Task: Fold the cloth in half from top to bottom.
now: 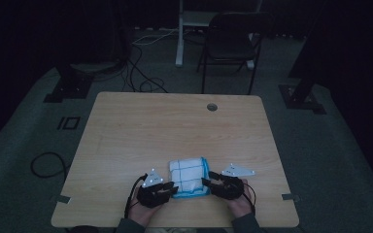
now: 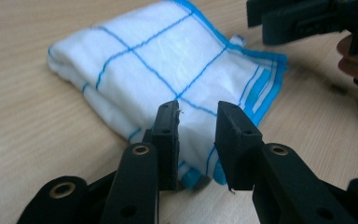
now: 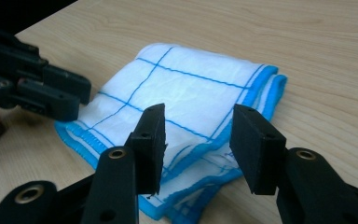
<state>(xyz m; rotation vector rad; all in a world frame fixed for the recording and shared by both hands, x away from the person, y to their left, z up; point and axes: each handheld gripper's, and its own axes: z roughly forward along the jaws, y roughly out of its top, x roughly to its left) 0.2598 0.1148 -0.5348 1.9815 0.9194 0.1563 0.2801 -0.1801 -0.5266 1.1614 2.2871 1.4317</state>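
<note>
A folded white cloth (image 1: pixel 189 175) with blue grid lines lies on the tabletop (image 1: pixel 175 126) near its front edge. The left gripper (image 2: pixel 196 135) stands partly open at the cloth's near left corner, gripping nothing. The right gripper (image 3: pixel 198 140) stands open over the blue-bordered right edge, also empty. The step in hand appears to be positioning for a grasp. The next move calls for closing both grippers on matching cloth edges.

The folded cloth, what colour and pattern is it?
The cloth is white with a thin blue grid and a blue border, clearest in the right gripper view.
</note>
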